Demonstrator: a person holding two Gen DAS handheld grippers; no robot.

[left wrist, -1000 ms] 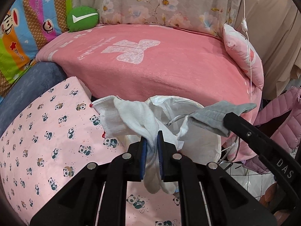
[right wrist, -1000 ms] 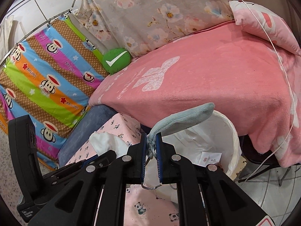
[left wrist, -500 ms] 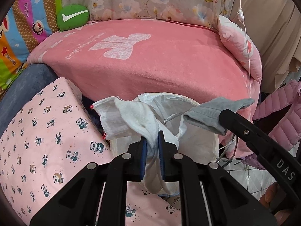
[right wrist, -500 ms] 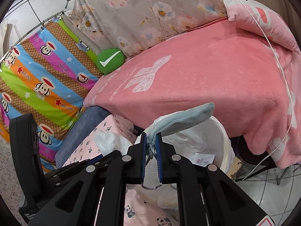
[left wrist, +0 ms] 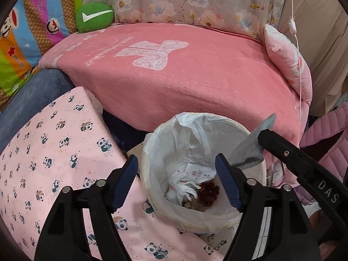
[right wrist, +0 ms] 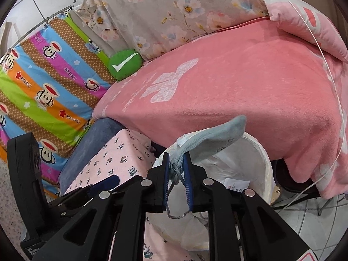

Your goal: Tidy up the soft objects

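My left gripper (left wrist: pixel 176 159) stands open over a white lined bin (left wrist: pixel 152 137), with nothing between its blue pads (left wrist: pixel 125 180). In the bin's bottom lie a crumpled white piece (left wrist: pixel 181 187), a paper tag (left wrist: pixel 199 171) and a brown clump (left wrist: pixel 207 192). My right gripper (right wrist: pixel 176 155) is shut on a grey-blue sock (right wrist: pixel 213 134), which sticks up and right above the bin's rim (right wrist: pixel 266 161). In the left wrist view the same sock (left wrist: pixel 248 152) hangs over the bin's right edge from the right gripper's black finger (left wrist: pixel 280 150).
A pink blanket (left wrist: pixel 195 76) covers the bed behind the bin. A panda-print cushion (left wrist: pixel 54 152) lies to its left, a small pink pillow (left wrist: pixel 287 65) and a pink quilted jacket (left wrist: pixel 326 134) to the right. A green check-mark cushion (left wrist: pixel 93 16) sits far back.
The left gripper has opened and the white sock it held is gone from its jaws. The bin's inside now shows. The right gripper keeps hold of the grey-blue sock.
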